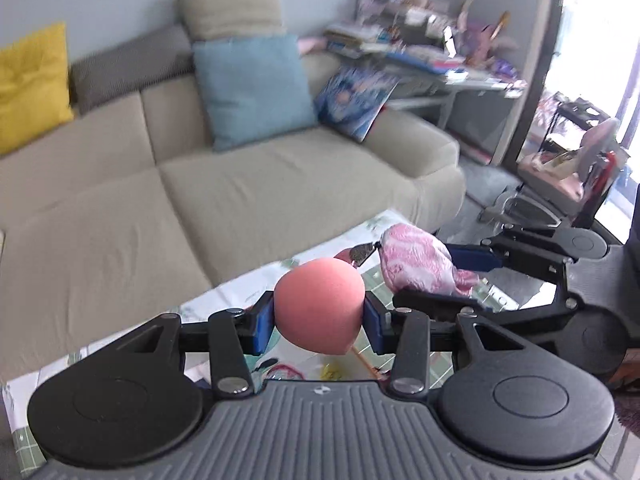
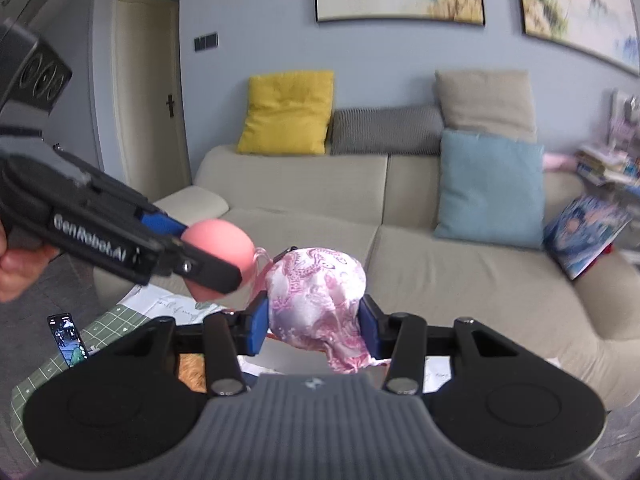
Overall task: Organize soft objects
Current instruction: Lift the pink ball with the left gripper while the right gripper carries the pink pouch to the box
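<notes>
My left gripper (image 1: pixel 319 322) is shut on a salmon-pink soft sponge ball (image 1: pixel 318 304), held in the air above the table edge. It also shows in the right wrist view (image 2: pixel 218 256), with the ball (image 2: pixel 224 236) at the left. My right gripper (image 2: pixel 314 326) is shut on a pink patterned satin pouch (image 2: pixel 318 300), held up beside the ball. The pouch (image 1: pixel 416 266) and the right gripper (image 1: pixel 452 280) show at the right of the left wrist view, just behind the ball.
A beige sofa (image 1: pixel 240 184) stands ahead with yellow (image 2: pixel 288 112), grey, beige and light blue cushions (image 2: pixel 490 188). A low table with a green grid mat (image 2: pixel 116 320) lies below; a phone (image 2: pixel 67 338) lies on it. A cluttered desk (image 1: pixel 424 52) stands at the far right.
</notes>
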